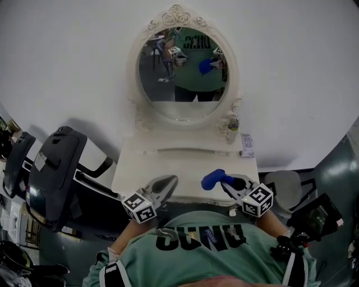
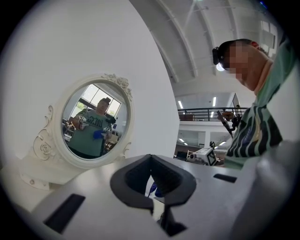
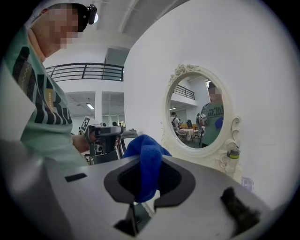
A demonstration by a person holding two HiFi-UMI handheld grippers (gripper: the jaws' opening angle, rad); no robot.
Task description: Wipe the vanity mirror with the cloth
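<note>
Right tongs [image 1: 225, 181] are pinching a blue cloth [image 3: 145, 165], with a fold of it bunched between them and puffing out past the front. Left tongs [image 1: 168, 184] are pressed together with nothing in them, hovering in front of the person's green shirt [image 1: 202, 246]. Both sit over the near edge of the counter [image 1: 168, 163], well short of the glass.

The cloth looks like fluffy microfibre: soft, light, floppy, zero stiffness. My guess is it'll squash flat against glass just fine. A small pinch like this only leaves a little wad to wipe with, though, so the hard ends of the tongs could tap the mirror if pushed in too far. Holding it mid-bunch with a good lump sticking out front seems the way to go.

The counter is a white painted vanity top, smooth and plain. At its back right there's a small clear bottle [image 1: 232, 129] just beside the frame [image 1: 178, 15], and a little flat packet [image 1: 247, 145] near that. Both look easy to knock.

Then the vanity mirror [image 1: 182, 73]: oval glass, hard, slick and breakable. It sits in a white ornate frame with carved roses on top and scrollwork down the sides, standing upright against a plain white wall [image 1: 291, 67]. I'd go gentle on it.
</note>
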